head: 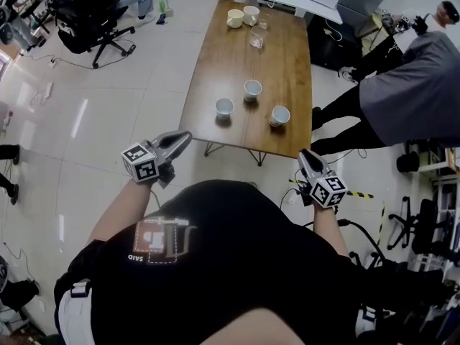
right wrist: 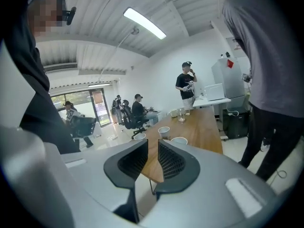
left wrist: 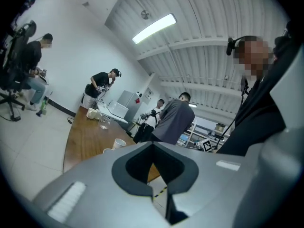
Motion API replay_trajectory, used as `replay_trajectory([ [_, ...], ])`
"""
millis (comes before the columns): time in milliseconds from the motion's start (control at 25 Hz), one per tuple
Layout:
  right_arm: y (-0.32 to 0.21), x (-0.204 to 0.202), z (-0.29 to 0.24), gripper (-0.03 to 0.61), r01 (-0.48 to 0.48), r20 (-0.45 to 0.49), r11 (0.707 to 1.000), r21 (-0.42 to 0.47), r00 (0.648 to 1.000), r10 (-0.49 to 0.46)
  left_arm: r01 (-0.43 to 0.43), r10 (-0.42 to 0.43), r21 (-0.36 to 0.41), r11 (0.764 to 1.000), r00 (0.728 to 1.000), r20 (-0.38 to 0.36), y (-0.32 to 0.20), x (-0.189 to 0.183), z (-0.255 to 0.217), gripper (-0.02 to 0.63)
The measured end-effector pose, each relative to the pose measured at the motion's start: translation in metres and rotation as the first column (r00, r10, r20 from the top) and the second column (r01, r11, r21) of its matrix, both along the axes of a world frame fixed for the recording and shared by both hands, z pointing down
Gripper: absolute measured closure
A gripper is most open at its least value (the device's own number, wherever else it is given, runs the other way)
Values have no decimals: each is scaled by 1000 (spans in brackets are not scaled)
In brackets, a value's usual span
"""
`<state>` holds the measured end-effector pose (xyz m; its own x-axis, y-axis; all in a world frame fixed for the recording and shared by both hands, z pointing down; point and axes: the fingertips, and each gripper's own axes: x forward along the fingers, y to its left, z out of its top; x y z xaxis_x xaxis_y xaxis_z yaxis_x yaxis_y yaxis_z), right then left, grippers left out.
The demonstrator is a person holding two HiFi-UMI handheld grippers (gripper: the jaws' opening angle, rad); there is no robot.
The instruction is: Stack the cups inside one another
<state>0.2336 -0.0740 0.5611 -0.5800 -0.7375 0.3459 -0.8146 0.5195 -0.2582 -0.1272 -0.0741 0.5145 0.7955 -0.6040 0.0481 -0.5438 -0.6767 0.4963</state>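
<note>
tools empty, cups well ahead

three white cups [head: 252, 88] sit on the worktop [head: 237, 49] at twelve o'clock. left tool [head: 184, 138] pinched shut, right tool [head: 302, 156] barely parted, both empty. risk: arriving this tight, a jaw could tip a light cup.

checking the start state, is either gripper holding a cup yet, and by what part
Nothing is held: left gripper shut and empty, right gripper slightly open and empty, both short of the table.
</note>
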Motion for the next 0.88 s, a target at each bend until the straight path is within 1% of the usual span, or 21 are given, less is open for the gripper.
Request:
replay_trajectory([
  [80,-33,9,2,499,63,0,998,6,998,-63,74,-74,-10,997,997,4,-21,9,-1,612],
  [160,-58,16,-1,499,131,-6,991,15,991,-131,138,-138,-28,990,990,-14,-33,20,-4,612],
  [240,-80,22,-5,497,182,-10,983,24,983,-182,175,-176,-37,984,984,-18,-43,31,-7,612],
  [320,-102,28,-7,497,196,4,980,23,981,-196,188,-188,-39,981,982,-8,-55,42,-12,612],
  [440,-118,31,-6,497,196,28,981,12,980,-196,161,-160,-47,986,987,25,-70,57,-17,612],
  [560,-132,28,-1,495,190,19,982,3,982,-190,117,-115,-36,993,992,43,-91,63,-12,612],
  [640,-138,24,3,494,165,4,986,-6,986,-165,75,-74,-27,997,996,43,-103,61,-6,612],
  [760,-133,18,3,494,105,-13,994,-25,994,-106,2,0,-20,1000,998,61,-115,59,2,612],
  [880,-128,11,3,494,71,-28,997,-44,997,-72,-40,41,-11,999,995,86,-130,51,8,612],
])
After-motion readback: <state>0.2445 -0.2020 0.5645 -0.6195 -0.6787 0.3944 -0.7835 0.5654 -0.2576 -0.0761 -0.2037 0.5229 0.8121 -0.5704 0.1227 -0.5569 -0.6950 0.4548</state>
